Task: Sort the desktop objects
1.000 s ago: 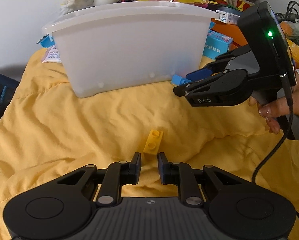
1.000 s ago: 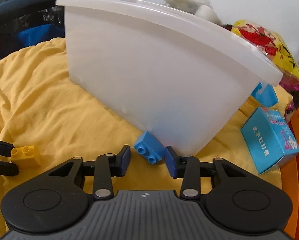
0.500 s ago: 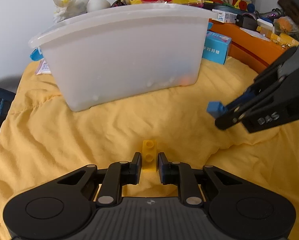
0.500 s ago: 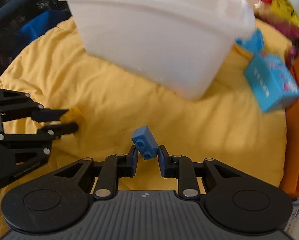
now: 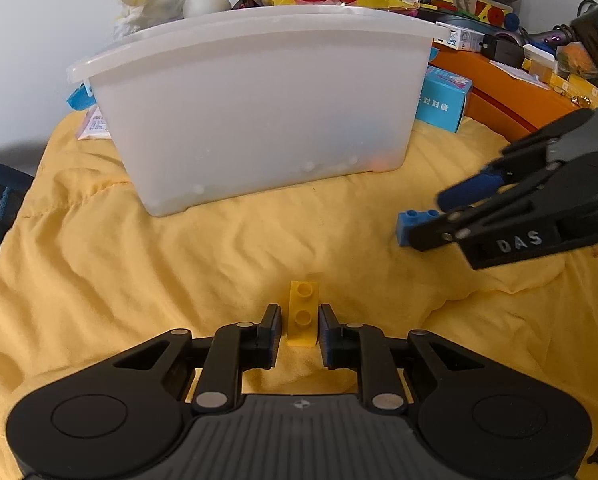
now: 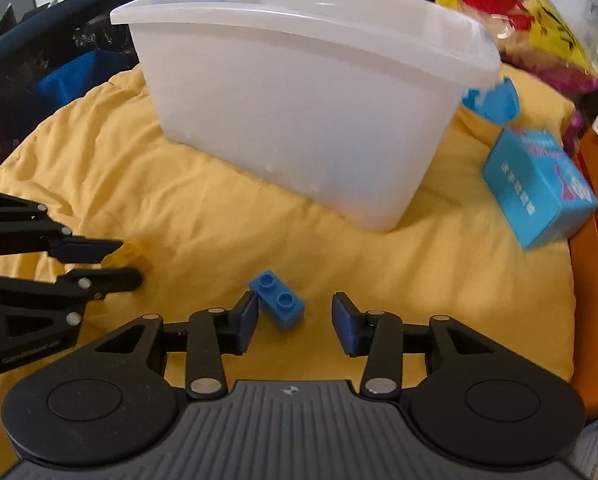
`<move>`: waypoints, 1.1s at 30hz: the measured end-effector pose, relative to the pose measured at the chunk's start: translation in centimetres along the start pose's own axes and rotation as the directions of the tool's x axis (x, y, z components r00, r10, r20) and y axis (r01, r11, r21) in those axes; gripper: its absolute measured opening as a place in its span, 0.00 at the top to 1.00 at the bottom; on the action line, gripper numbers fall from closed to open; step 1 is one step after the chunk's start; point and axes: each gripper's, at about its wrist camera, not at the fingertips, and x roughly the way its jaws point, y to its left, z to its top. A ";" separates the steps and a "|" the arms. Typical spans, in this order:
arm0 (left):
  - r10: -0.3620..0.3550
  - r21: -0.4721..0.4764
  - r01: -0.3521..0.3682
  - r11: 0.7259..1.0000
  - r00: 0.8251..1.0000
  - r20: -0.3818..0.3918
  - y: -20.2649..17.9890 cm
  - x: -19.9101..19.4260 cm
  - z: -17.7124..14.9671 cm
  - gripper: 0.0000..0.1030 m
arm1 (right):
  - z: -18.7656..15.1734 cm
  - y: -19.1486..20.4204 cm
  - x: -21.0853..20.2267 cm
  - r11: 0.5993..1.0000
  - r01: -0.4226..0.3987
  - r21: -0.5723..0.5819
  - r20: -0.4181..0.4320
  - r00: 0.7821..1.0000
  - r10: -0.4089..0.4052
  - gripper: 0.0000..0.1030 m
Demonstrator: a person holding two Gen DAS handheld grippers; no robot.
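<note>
On the rumpled yellow blanket (image 5: 147,264), just in front of the translucent white bin (image 5: 259,108), both grippers are down low. Left gripper (image 5: 299,326) has its jaws narrow around the yellow brick (image 5: 302,314), which stands on end between the pads, slim gaps showing on either side, the jaws easing apart. Over to the right gripper (image 6: 295,320): its jaws are opening, and the blue brick (image 6: 278,304) sits tilted against the left pad, clear of the other pad. Behind, a cyan box (image 6: 539,188) lies near the bin's right-hand corner, beside an orange ledge (image 5: 515,100).
</note>
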 end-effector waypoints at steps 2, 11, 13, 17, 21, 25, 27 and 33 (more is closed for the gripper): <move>-0.001 -0.006 0.001 1.000 1.000 0.001 0.1 0.1 -0.1 0.78 | 0.0 -0.4 0.7 0.999 -0.040 0.012 -0.013 0.999 0.041 0.59; 0.004 -0.027 -0.004 1.000 1.000 0.017 0.1 -0.5 0.0 0.82 | -1.6 1.4 -0.5 0.995 0.001 0.100 -0.004 1.000 0.000 0.82; 0.004 -0.027 -0.004 1.000 1.000 0.006 -0.1 -0.3 -0.1 0.81 | -1.7 1.5 -0.4 0.993 0.007 0.114 0.000 1.000 -0.007 0.80; 0.005 -0.019 -0.005 1.000 1.000 0.005 -0.1 -0.1 -0.4 0.83 | -1.4 0.9 0.0 0.992 0.018 0.127 0.021 1.000 -0.021 0.66; -0.031 -0.025 0.031 0.999 0.999 0.025 0.3 -1.4 0.7 0.83 | -1.1 1.0 0.3 0.993 0.002 0.114 0.006 1.000 -0.003 0.82; -0.006 0.014 0.004 1.000 0.990 0.140 1.0 -5.4 4.7 0.83 | 0.9 0.7 -2.7 0.994 -0.007 0.106 0.076 0.997 -0.001 0.82; -0.002 0.009 0.000 1.000 0.980 0.198 1.9 -7.5 7.4 0.83 | 2.6 0.5 -4.6 0.996 0.001 0.095 0.129 0.992 -0.013 0.82; -0.027 -0.017 0.033 0.999 0.962 0.270 3.8 -11.8 14.0 0.83 | 8.6 0.2 -10.4 0.997 0.044 0.060 0.247 0.967 -0.057 0.82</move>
